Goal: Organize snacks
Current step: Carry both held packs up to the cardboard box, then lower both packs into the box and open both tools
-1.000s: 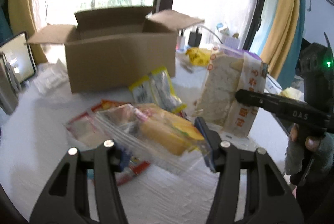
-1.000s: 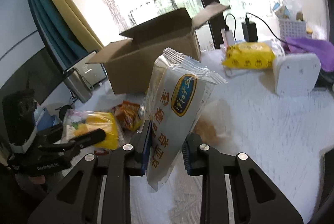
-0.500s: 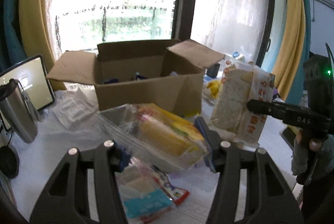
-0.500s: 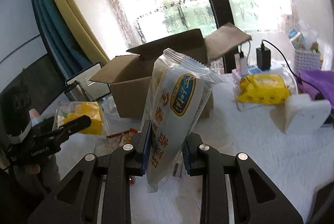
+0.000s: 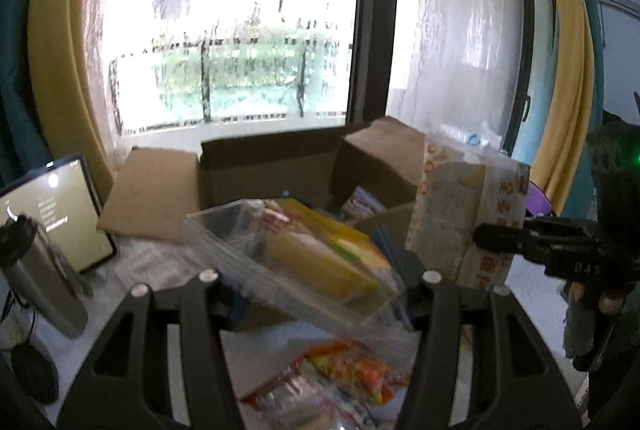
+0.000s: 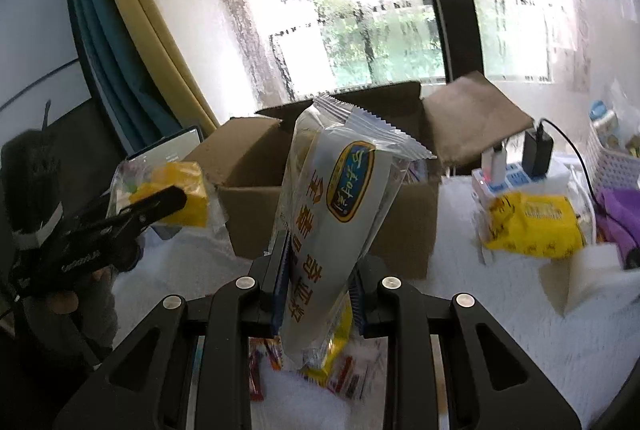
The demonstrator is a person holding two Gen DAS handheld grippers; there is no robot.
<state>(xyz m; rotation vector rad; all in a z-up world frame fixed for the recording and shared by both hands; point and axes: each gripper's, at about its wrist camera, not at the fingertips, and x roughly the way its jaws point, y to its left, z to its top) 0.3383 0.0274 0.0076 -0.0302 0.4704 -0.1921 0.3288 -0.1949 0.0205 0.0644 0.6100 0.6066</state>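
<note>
A white cloth-covered table (image 6: 500, 310) stands before a rain-streaked window (image 5: 240, 41) with yellow curtains (image 5: 60, 61). An open cardboard box (image 6: 400, 226) sits near the window side, flaps spread. The left gripper (image 5: 316, 290) clamps a clear packet of yellow snacks (image 5: 320, 262) just in front of the box. The right gripper (image 6: 318, 290) pinches a tall white bread bag (image 6: 340, 213) upright before the box. Loose snack packets (image 5: 340, 374) lie below. A tablet (image 5: 56, 213) and steel flask (image 5: 44, 282) crowd the left edge; a yellow pack (image 6: 532, 222) and charger (image 6: 538, 153) the right.
</note>
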